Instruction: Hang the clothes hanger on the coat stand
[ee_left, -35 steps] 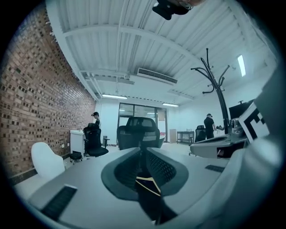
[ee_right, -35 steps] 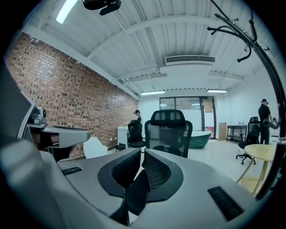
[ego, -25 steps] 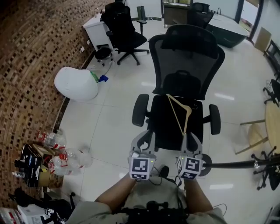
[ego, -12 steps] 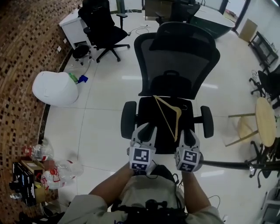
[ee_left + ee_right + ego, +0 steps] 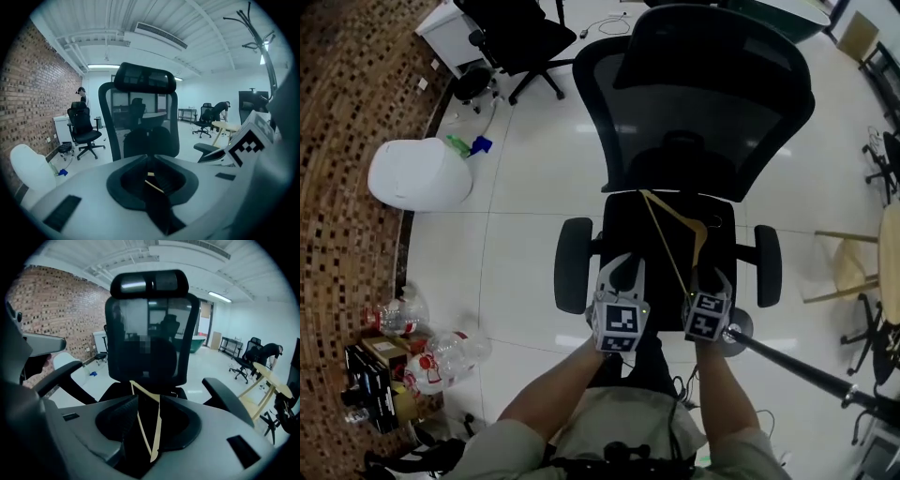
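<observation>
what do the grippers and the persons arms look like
Both the left gripper and right gripper have pale grey bodies with dark inner faces, each carrying a cube of black-and-white square markers. The person wears a light greyish short-sleeved top. The right gripper's jaws have just been opening, the end of the hanger between them.

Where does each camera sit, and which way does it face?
Head view: on the person's head, looking steeply down at office chair; forearms, left gripper, right gripper show.
Left gripper view: on left gripper, facing the chair; own jaws show.
Right gripper view: on right gripper, facing chair; jaws, just opening, with clothes hanger between.
All share chair and hanger.
</observation>
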{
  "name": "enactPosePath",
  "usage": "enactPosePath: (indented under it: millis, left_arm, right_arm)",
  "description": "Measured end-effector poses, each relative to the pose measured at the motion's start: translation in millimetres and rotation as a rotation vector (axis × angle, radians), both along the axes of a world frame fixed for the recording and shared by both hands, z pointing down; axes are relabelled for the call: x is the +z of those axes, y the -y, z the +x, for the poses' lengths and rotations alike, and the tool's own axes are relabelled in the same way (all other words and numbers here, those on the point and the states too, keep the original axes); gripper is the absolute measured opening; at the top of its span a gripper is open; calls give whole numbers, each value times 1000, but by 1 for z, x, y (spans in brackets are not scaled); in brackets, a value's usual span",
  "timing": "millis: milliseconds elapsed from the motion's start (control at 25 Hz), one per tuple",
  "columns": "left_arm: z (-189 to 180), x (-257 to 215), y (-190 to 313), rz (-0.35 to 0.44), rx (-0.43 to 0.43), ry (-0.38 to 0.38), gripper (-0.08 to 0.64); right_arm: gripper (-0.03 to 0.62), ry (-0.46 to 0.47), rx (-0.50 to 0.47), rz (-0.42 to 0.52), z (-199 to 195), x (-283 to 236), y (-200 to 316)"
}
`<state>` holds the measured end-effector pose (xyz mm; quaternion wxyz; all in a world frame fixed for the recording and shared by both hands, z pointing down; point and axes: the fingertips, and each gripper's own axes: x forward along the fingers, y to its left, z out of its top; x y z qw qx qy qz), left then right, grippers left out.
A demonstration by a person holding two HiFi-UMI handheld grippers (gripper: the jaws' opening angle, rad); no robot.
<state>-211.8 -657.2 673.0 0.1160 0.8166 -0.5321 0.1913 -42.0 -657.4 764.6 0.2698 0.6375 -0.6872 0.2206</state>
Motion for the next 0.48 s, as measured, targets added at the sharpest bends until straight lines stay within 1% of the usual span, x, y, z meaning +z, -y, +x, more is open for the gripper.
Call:
enactPosePath:
  millis: [120, 200, 280, 400, 480]
  left_arm:
    - [33, 45, 68, -23, -31, -5, 58]
    - [51, 71, 104, -45, -40, -9, 58]
    - [48, 99, 121, -89, -30, 3, 57]
    - [30, 137, 140, -142, -49, 9, 57]
    - [31, 157, 153, -172, -56, 11, 57]
  right_arm:
    - [133, 16, 0, -84, 37, 68, 77]
    - [133, 27, 11, -140, 57, 115, 118]
    - [133, 24, 33, -206, 59, 157, 139]
    - [133, -38, 39, -311, 55, 212, 164]
    - [133, -61, 46, -357, 59, 237, 182]
